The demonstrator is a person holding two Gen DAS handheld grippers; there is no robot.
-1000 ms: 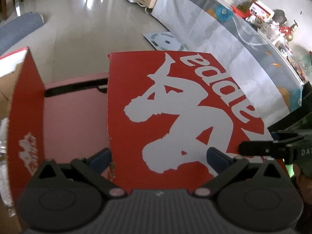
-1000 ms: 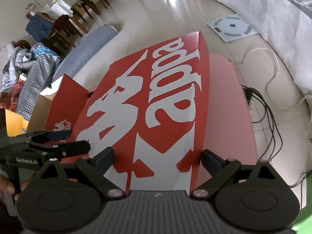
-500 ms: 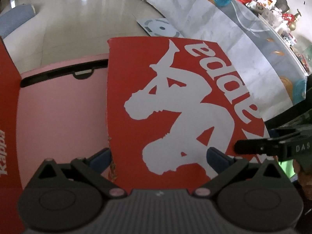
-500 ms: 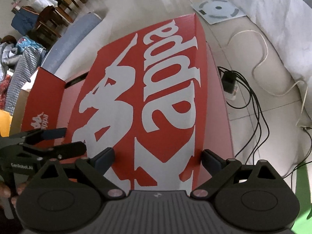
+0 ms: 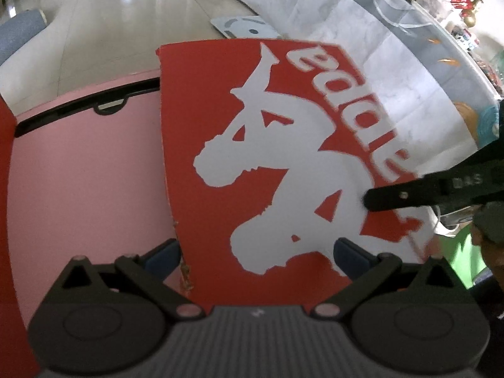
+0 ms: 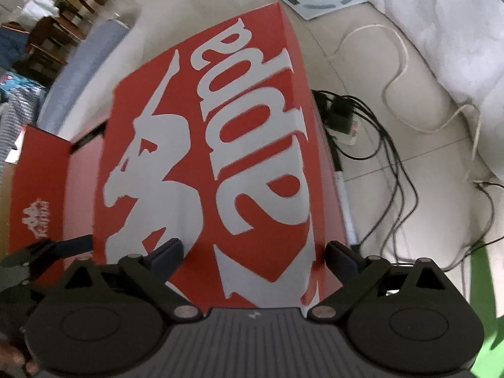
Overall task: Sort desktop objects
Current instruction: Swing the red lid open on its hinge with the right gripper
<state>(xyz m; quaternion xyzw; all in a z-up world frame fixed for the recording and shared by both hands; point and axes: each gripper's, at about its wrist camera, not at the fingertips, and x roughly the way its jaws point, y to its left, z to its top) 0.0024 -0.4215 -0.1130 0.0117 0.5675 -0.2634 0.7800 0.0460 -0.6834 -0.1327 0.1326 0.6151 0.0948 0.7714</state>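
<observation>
holding the red box lid [image 5: 267, 170] between them, both grippers have their fingers spread wide, one to each side of the lid's near edge. the left gripper [image 5: 256, 253] shows its blue-padded fingers [image 5: 163, 253] on either side of the lid's corner, the left pad over the pink inner surface of the box [image 5: 82, 170], the right pad over the white figure print; whether the pads actually press the card cannot be told. the right gripper [image 6: 254, 253] straddles the lid's other near corner the same way, its right finger beyond the lid's right edge.

compared with a second ago, the lid sits flatter and closer over the box: in the right wrist view the pink interior that showed broadly beside the lid's right edge then is now out of sight, and the lid's side panel drops toward the floor [image 6: 393, 189] with its tangle of black cables [image 6: 378, 132]. in the left wrist view the pink surface fills more of the left side, its dark slot [image 5: 85, 108] now nearer the middle of the picture, and the red side flap [image 5: 6, 189] has slid to the very edge. the right gripper's black finger, seen from the left wrist camera, reaches further in over the lid than before. the white printed lettering is blurred in both views.
</observation>
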